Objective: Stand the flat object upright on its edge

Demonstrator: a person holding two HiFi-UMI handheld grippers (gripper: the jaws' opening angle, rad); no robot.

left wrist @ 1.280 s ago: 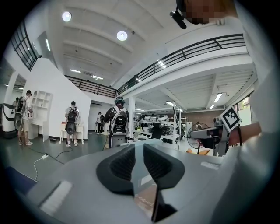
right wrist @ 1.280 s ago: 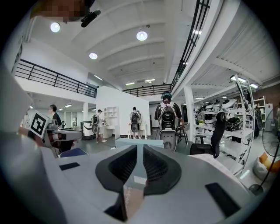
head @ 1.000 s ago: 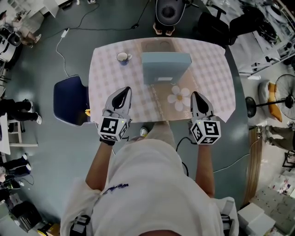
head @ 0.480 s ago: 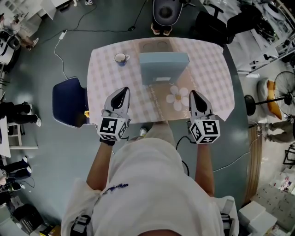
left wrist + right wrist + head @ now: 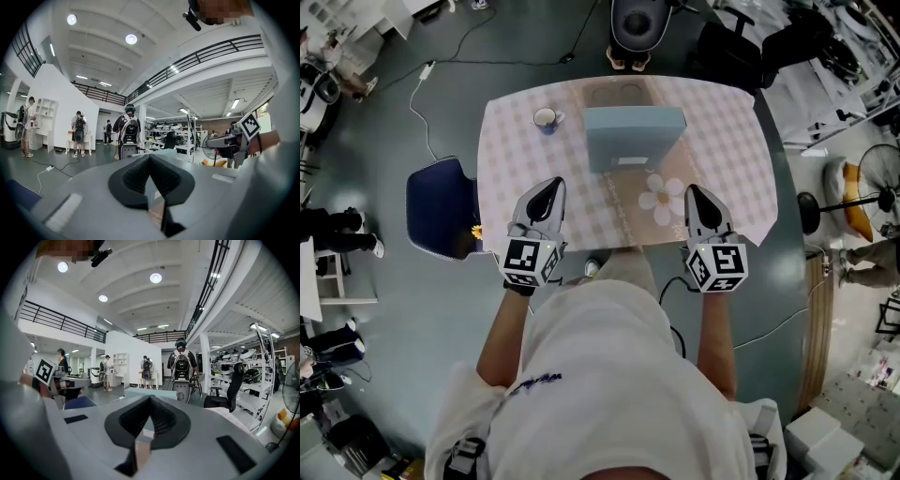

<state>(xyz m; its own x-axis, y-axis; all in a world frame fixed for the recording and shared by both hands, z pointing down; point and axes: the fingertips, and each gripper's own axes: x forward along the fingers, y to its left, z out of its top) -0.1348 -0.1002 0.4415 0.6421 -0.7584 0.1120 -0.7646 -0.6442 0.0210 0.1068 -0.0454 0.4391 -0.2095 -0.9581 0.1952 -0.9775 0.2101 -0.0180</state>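
Note:
A light-blue flat slab is on the far middle of the checkered table. It seems to stand on its edge with its broad face toward me, a white label low on it. In the right gripper view its top edge shows just past the jaws. My left gripper hovers over the table's near left edge, shut and empty. Over the near right edge, my right gripper is likewise shut and empty. Both stay well short of the slab. The jaws meet with nothing between them.
A small cup stands at the table's far left. A daisy-shaped mat lies in front of the right gripper. A blue chair stands left of the table and a dark chair beyond it. Cables run across the floor.

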